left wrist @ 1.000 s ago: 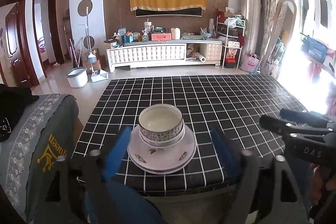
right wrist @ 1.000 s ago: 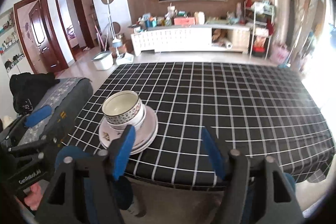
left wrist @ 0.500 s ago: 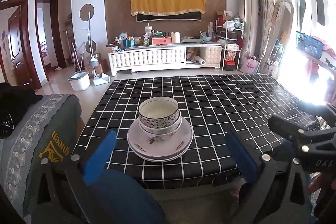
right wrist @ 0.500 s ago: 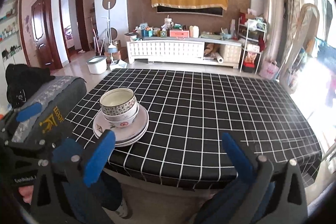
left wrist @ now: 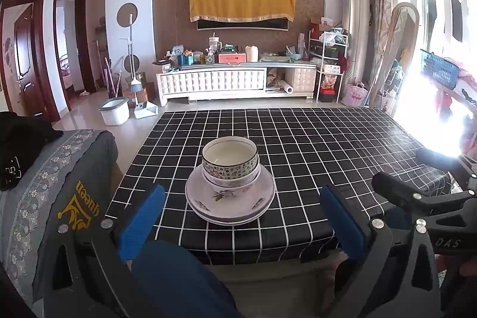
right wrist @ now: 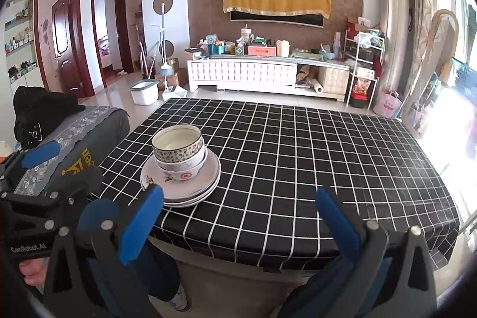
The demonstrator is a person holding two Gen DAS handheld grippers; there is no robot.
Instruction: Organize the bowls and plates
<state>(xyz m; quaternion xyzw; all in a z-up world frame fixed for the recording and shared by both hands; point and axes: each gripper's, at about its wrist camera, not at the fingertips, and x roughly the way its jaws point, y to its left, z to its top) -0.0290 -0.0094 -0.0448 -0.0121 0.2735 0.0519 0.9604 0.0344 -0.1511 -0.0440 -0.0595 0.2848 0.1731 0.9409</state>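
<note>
A black tablecloth [left wrist: 313, 145] gridded in white drapes the table; near its left front edge sit two glossy round plates [left wrist: 229, 200] carrying two nested patterned bowls [left wrist: 229, 158]. The left gripper [left wrist: 241, 216] and right gripper [right wrist: 238, 213], blue-padded, gape wide and empty short of the stack, their lower parts cut off.

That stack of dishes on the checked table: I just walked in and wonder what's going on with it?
A person holds a two-finger gripper in each hand at the near edge of the table. Two bowls sit nested on stacked plates, which rest on the black checked tablecloth. The left gripper and the right gripper are both open and hold nothing; neither touches the dishes. The stack looks finished.
</note>
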